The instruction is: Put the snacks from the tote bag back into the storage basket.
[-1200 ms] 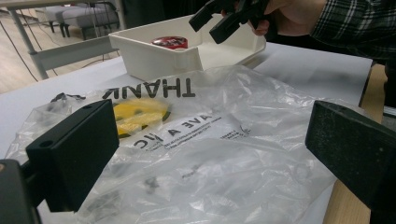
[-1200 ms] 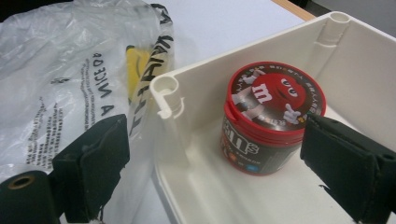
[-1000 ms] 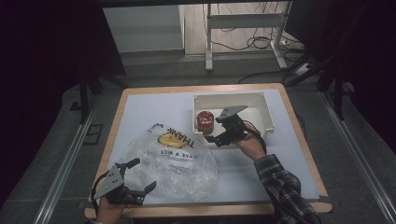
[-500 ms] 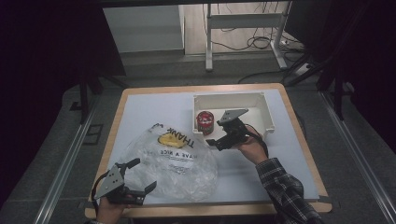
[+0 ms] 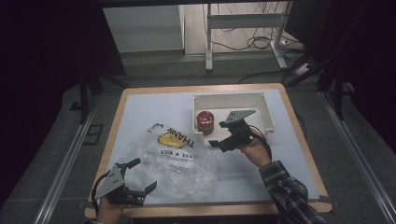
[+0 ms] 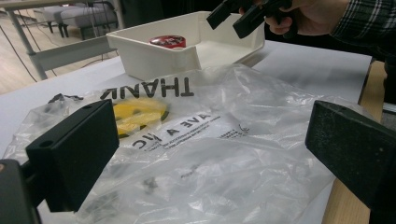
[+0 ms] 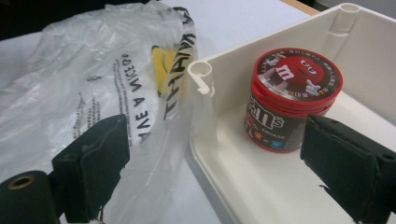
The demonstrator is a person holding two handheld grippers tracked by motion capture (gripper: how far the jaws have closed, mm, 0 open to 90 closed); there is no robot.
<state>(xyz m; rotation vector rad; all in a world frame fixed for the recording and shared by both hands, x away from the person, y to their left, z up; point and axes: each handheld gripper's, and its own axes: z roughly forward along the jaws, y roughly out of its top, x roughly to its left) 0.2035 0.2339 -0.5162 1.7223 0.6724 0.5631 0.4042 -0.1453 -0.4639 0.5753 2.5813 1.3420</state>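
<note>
Partly behind the bin (image 7: 205, 74) wall, candy tub (image 7: 292, 100); both grippers' fingers apart, empty; bag (image 6: 224, 140) contents unclear

The clear plastic bag (image 6: 196, 154), lying between the wide-apart jaws of the left tongs (image 6: 210, 154), carries bold black print reading "THANK" above a yellow round sign, and below it smaller black letters of which "AVE A" and "IC" can be made out. Seen from the right tongs (image 7: 215, 172), the same print runs sideways beside the near jaw as "AVE A NICE D". Ahead of the right tongs, the red-lidded candy tub (image 7: 292, 100) bears the "m&m's" brand on its dark side and a white "m" on the lid's red character.
</note>
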